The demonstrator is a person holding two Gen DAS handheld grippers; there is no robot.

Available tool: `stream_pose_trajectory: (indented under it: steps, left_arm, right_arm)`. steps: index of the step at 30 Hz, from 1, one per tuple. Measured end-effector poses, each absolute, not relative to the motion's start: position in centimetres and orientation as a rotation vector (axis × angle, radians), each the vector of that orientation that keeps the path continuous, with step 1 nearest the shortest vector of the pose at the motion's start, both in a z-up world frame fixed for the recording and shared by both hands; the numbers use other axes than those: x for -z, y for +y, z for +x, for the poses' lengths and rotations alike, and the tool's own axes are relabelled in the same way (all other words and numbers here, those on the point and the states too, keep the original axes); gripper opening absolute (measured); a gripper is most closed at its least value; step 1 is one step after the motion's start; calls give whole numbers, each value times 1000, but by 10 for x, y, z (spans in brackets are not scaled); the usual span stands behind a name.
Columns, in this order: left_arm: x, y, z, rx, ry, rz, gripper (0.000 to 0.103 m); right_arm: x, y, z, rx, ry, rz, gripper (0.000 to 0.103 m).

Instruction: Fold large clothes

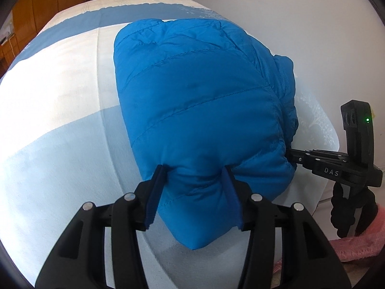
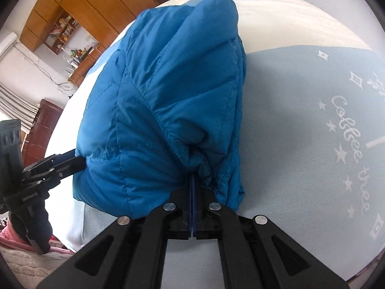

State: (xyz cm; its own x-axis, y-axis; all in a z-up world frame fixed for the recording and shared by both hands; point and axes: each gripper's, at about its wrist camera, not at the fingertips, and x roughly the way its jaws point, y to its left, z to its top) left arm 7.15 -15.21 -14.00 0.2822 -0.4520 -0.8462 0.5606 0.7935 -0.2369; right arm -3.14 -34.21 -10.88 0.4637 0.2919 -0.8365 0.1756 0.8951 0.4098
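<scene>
A bright blue quilted puffer jacket [image 1: 197, 96] lies folded into a thick bundle on the bed; it also fills the middle of the right wrist view [image 2: 163, 110]. My left gripper [image 1: 196, 171] is shut on a fat fold of the jacket's near edge, its blue-padded fingers [image 1: 156, 192] pressed into the padding. My right gripper [image 2: 192, 180] is shut tight on bunched fabric at the jacket's other near corner. It shows in the left wrist view [image 1: 292, 157] at the jacket's right side. The left gripper shows in the right wrist view [image 2: 74, 162] at the jacket's left edge.
The bed has a blue and cream striped cover [image 1: 60, 125] with white lettering [image 2: 349, 149]. Wooden cupboards [image 2: 79, 2] and shelves stand beyond the bed. A pink rug [image 1: 361, 245] lies on the floor by the bed's near edge. A white wall [image 1: 300, 24] is on the right.
</scene>
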Motion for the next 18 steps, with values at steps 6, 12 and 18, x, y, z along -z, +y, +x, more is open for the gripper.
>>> stream_pose_trajectory:
  steps: [6, 12, 18]
  left_arm:
    - [127, -144, 82, 654, 1166, 29, 48]
    - [107, -139, 93, 574, 1164, 4, 49]
    - [88, -136, 100, 527, 1135, 0, 56]
  right_arm:
    - [96, -349, -37, -88, 1100, 498, 0]
    - [67, -344, -40, -89, 1073, 438, 14]
    - [32, -357, -33, -79, 997, 446, 49]
